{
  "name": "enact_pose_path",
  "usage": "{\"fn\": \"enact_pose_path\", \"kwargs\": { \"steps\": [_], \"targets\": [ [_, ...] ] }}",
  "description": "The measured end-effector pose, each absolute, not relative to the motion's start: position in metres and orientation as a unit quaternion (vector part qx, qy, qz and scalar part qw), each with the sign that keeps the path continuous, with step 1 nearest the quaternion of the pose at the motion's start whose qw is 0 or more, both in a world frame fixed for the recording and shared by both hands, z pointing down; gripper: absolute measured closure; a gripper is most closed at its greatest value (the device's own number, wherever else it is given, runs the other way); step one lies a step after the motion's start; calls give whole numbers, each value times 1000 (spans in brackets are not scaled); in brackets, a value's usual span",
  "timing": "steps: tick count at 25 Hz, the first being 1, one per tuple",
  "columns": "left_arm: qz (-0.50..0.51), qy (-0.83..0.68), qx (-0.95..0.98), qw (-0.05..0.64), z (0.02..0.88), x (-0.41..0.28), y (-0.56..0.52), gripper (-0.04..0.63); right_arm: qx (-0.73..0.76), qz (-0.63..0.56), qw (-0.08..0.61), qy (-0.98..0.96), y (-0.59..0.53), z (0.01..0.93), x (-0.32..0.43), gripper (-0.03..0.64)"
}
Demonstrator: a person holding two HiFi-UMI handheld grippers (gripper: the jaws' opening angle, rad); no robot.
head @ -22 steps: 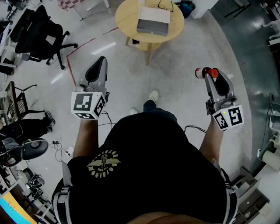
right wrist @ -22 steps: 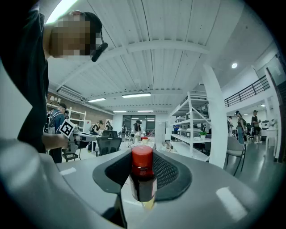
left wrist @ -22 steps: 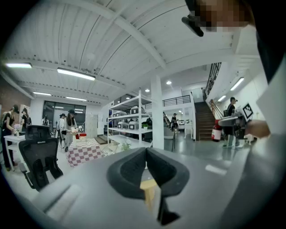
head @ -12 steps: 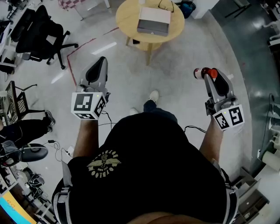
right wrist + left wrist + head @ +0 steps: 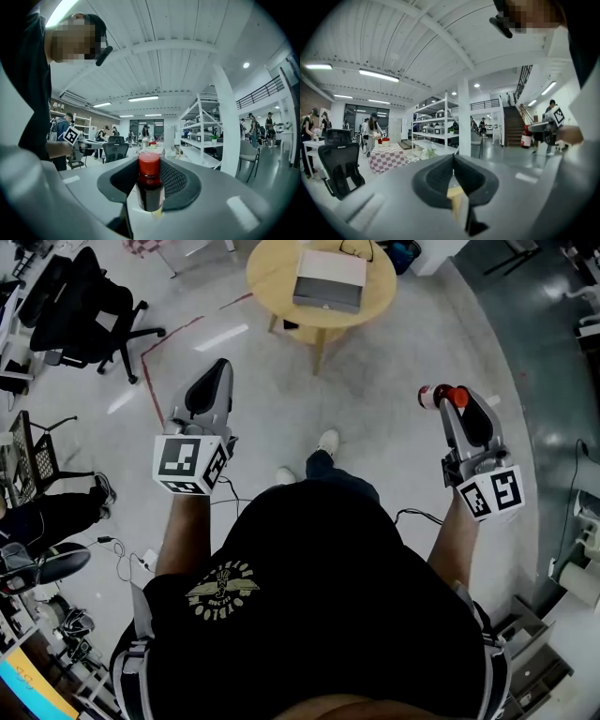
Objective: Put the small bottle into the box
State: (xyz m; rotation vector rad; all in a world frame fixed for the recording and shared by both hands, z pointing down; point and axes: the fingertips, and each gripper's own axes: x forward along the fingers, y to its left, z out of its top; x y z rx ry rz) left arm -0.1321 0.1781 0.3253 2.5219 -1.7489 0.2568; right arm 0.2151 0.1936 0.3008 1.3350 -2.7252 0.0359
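text: none legible | shirt emblem (image 5: 221, 589): lettering too small to read

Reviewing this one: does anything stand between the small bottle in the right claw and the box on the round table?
Nothing visible does. The right claw grips the small bottle, and only bare floor lies between it and the round table where the box sits.
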Motion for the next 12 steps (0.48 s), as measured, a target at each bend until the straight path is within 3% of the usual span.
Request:
{"fn": "enact_pose_path", "kwargs": {
  "steps": [12],
  "targets": [
    [97, -562, 819, 54, 349, -130, 146, 595, 446, 23, 55, -893, 162, 309, 215, 467]
  ]
}}
